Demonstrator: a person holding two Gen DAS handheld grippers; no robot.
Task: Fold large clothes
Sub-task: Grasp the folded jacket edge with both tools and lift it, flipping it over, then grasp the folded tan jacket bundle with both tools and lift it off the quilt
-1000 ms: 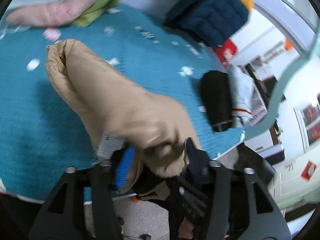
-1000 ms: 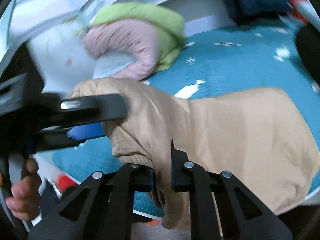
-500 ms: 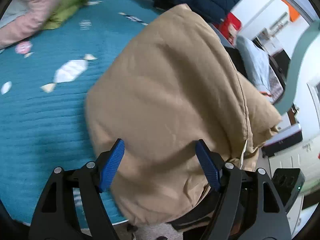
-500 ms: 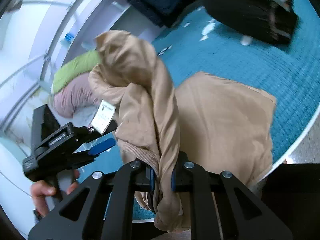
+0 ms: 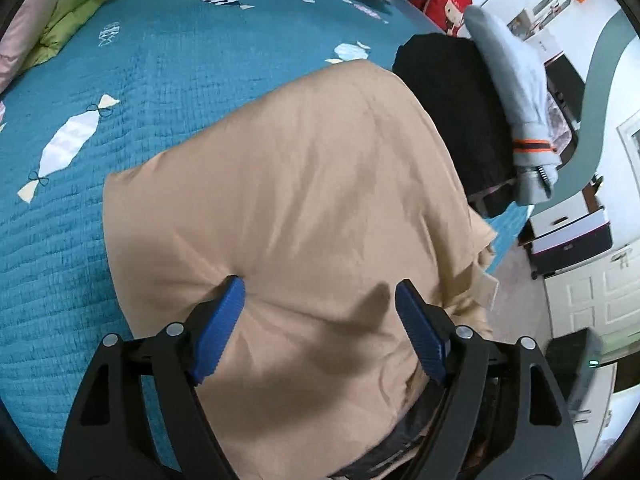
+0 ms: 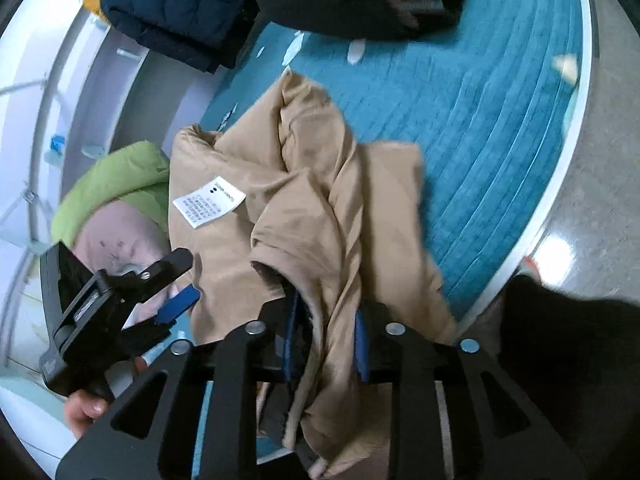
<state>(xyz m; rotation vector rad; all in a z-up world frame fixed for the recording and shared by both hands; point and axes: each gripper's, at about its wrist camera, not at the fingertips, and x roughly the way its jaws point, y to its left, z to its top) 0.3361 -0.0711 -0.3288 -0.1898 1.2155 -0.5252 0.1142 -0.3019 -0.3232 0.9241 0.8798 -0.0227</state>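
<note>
A tan garment [image 5: 304,184] lies folded over on the teal bedspread [image 5: 132,72], near the bed's edge. My left gripper [image 5: 318,286] hovers over its near part with the jaws wide and still opening; the blue pads [image 5: 224,316] rest against the top of the cloth without pinching it. In the right wrist view the same tan garment [image 6: 304,200] is bunched, its white care label [image 6: 208,202] showing. My right gripper [image 6: 326,308] has a ribbed hem hanging between its jaws, which are opening and stand apart from the cloth. The left gripper [image 6: 188,276] shows at left, held by a hand.
A folded black garment [image 5: 452,112] with a grey one [image 5: 516,92] on top lies just beyond the tan one. A navy puffer jacket [image 6: 176,8] sits at the far side. Green and pink jackets [image 6: 116,184] are piled at the left. The bed's white edge [image 6: 560,160] borders the floor.
The tan garment was carried over and laid down folded on the bed. My left gripper let go and opened wide. My right gripper rolled and its jaws came apart around the hem.
</note>
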